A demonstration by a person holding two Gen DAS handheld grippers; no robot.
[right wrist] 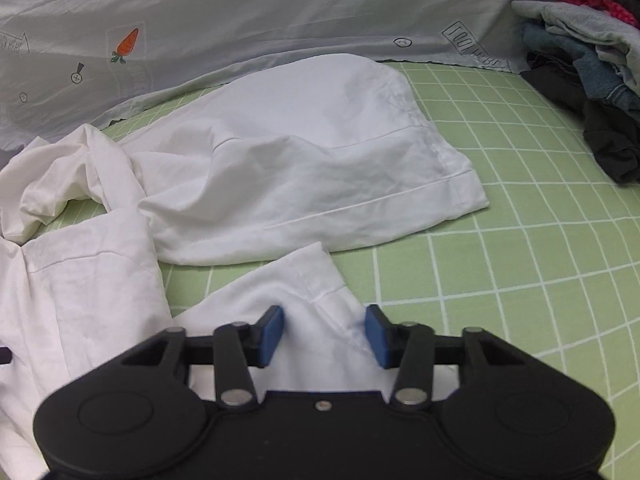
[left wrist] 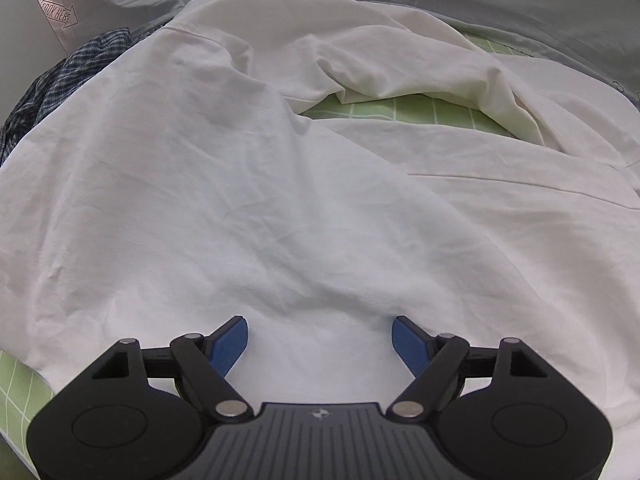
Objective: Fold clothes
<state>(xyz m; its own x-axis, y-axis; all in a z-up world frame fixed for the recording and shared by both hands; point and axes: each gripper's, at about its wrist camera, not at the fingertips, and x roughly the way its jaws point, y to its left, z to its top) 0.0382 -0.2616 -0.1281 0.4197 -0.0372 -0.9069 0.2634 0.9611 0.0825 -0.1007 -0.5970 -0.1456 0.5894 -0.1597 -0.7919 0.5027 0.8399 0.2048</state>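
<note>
A large white garment (left wrist: pixel 240 200) lies spread and rumpled over a green checked sheet (left wrist: pixel 400 110). My left gripper (left wrist: pixel 320 336) hovers over its near part, jaws wide open, nothing between the blue pads. In the right wrist view the same white garment (right wrist: pixel 300 168) shows a hemmed end to the right and a bunched sleeve at the left. A white cuffed end (right wrist: pixel 304 280) lies right in front of my right gripper (right wrist: pixel 324 332). Its pads stand apart, one on each side of a raised fold of that cloth, without visibly pinching it.
A blue plaid garment (left wrist: pixel 60 80) lies at the far left. A pile of grey, blue and dark clothes (right wrist: pixel 592 80) sits at the far right. A pale printed sheet (right wrist: pixel 240 12) rises behind. Bare green sheet (right wrist: pixel 520 240) stretches to the right.
</note>
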